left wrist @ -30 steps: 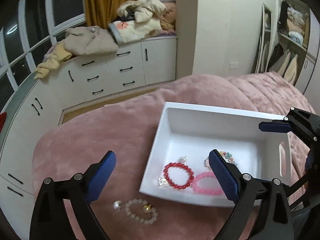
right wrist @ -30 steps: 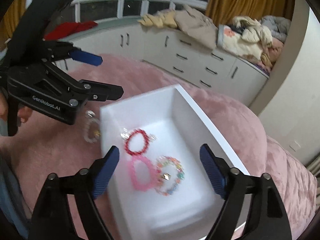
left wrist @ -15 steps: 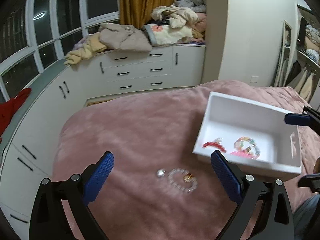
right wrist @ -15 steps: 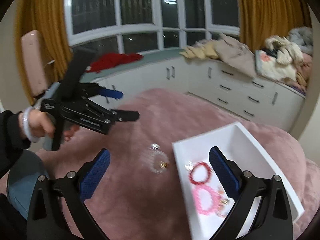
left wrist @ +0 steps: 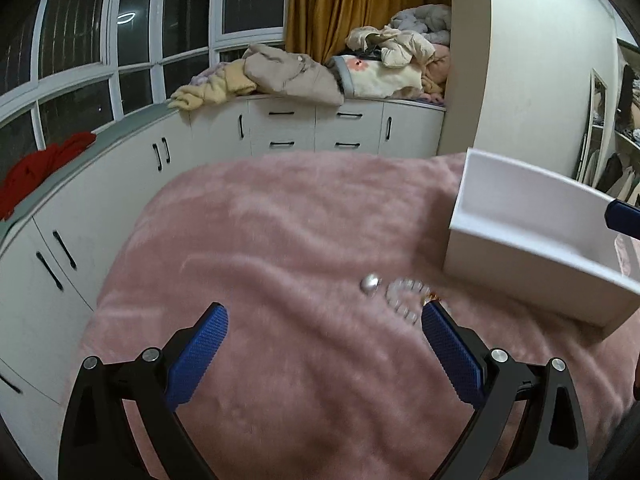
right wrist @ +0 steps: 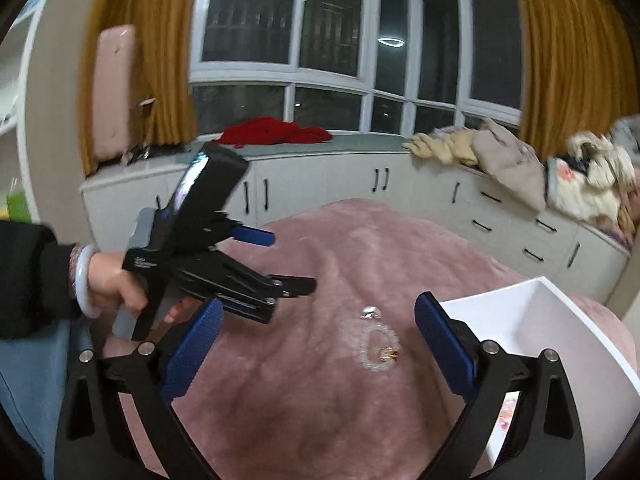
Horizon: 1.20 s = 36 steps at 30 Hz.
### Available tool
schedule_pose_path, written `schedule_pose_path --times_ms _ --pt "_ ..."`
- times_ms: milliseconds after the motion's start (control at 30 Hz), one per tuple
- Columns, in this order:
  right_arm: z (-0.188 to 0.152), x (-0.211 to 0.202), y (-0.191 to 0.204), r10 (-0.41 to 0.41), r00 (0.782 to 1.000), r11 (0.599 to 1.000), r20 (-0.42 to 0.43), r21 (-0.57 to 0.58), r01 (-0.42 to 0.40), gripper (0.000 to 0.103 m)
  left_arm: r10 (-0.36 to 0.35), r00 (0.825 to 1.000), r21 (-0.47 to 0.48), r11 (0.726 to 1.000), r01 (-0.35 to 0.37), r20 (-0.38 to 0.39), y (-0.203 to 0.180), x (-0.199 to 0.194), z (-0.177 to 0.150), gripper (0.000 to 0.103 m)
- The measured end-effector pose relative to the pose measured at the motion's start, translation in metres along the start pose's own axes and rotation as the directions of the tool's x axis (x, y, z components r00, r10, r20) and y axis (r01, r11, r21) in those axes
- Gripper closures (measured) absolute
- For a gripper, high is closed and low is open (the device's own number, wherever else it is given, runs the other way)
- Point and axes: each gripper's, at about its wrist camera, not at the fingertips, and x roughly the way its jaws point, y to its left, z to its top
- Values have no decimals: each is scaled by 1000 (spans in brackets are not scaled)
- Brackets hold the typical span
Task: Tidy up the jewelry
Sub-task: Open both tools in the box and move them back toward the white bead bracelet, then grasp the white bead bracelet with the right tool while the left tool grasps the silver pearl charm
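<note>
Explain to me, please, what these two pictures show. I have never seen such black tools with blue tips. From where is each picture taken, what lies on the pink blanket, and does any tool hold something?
There is no robot here. A person holds a hand tool with two fingers in each hand, and a small camera on each tool looks forward along its blue pads.

One picture is from the left gripper, the other from the right gripper. The right view also shows the left tool in the person's hand.

On the pink blanket lies a clear bead bracelet with a silver charm, beside a white box.

Both grippers are open and hold nothing. The right one's jaws are closing slightly.
</note>
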Motion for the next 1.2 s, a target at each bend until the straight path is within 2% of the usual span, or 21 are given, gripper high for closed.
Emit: schedule_pose_path --times_ms 133,200,267,367,500,667,700,767,833,1033,1200 --pt "-16 23 6 18 998 1000 -53 18 -17 15 -60 998 -11 998 60 8 8 10 -13 5" --pt "-24 35 4 -4 997 1000 -83 30 6 25 -97 995 11 995 97 11 6 16 -15 5" --pt "-29 44 -1 -14 994 998 -108 51 20 29 -115 993 48 992 114 13 0 21 -15 5" --pt "-38 50 -9 -4 994 995 -105 98 15 29 -120 993 69 991 119 11 -1 33 -13 5" --pt "-43 55 -11 -35 993 995 -110 90 45 29 -158 987 59 986 156 21 4 45 -12 5" --pt "-52 62 -20 -51 989 992 -141 111 67 29 -165 986 76 984 163 16 9 66 -2 6" --pt "-54 64 -23 -62 987 991 -149 111 79 29 -181 983 71 981 180 14 10 70 0 7" --pt "-58 70 -29 -74 983 988 -168 120 95 32 -232 973 68 970 232 0 9 79 3 16" --pt "-63 79 -35 -83 979 985 -188 132 109 35 -254 967 84 963 255 -24 5 87 4 24" --pt "-69 108 -48 -122 967 980 -224 128 154 41 -313 947 104 942 320 -79 -5 109 5 28" --pt "-77 129 -56 -131 955 973 -268 147 175 45 -350 931 70 931 358 -103 -4 126 4 34"
